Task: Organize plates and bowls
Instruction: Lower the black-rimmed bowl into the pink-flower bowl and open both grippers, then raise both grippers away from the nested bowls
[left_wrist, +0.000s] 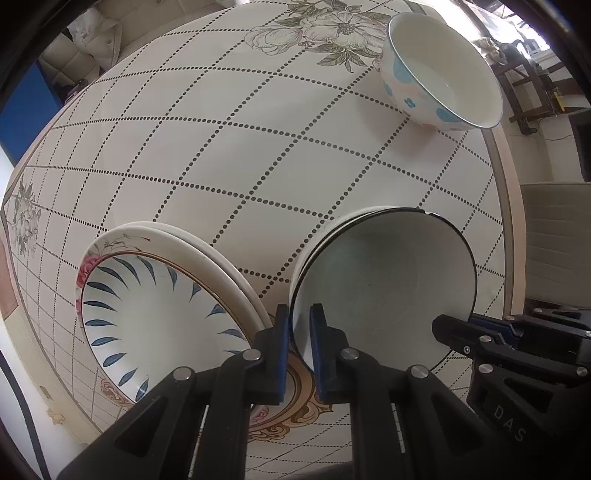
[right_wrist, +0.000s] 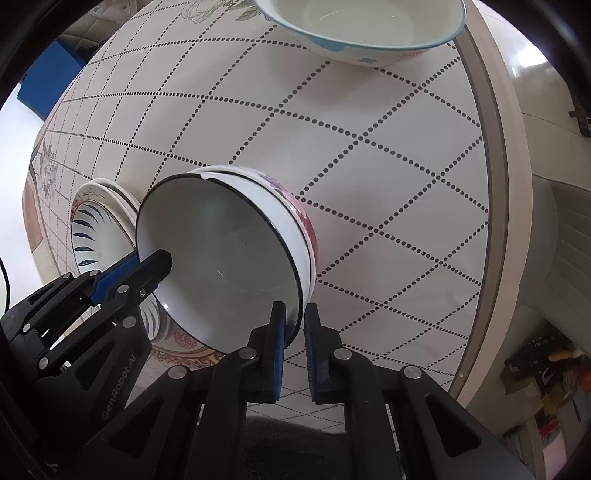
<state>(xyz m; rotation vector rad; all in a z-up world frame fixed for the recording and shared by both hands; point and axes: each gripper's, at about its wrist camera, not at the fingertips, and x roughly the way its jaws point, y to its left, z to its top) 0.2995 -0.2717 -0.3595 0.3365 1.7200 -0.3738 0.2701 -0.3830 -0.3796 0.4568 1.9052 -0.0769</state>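
- Both grippers were pinched onto the rim of the same white ceramic bowl with a thin black rim (left_wrist: 384, 291), one on each side.
- Left gripper (left_wrist: 299, 325): jaws nearly together, blue pads straddling the bowl's left rim, one finger inside the bowl, one outside.
- Right gripper (right_wrist: 294, 325): same narrow pinch on the opposite rim, inner finger inside the wall, outer finger outside.
- Each gripper showed up in the other's view, clamped on the far edge.
- The black-rimmed bowl sat nested in a second white bowl with pink floral print (right_wrist: 295, 206) on the round table with the dotted lattice cloth (left_wrist: 258, 147). Couldn't tell whether the top bowl was fully seated or slightly lifted.
- Just left of the nested bowls: a stack of white plates, top one with blue leaf strokes and a pink flower on the rim (left_wrist: 155, 314). Close to the bowls; contact not clear.
- Third bowl, white with blue and pink flower spots and a pale blue rim (left_wrist: 443, 74), stood well apart, far side of the table, forward and to the right.
- Key relation: that spotted bowl lay ahead on the right gripper's side, so I'd judge the right hand nearer for fetching it.
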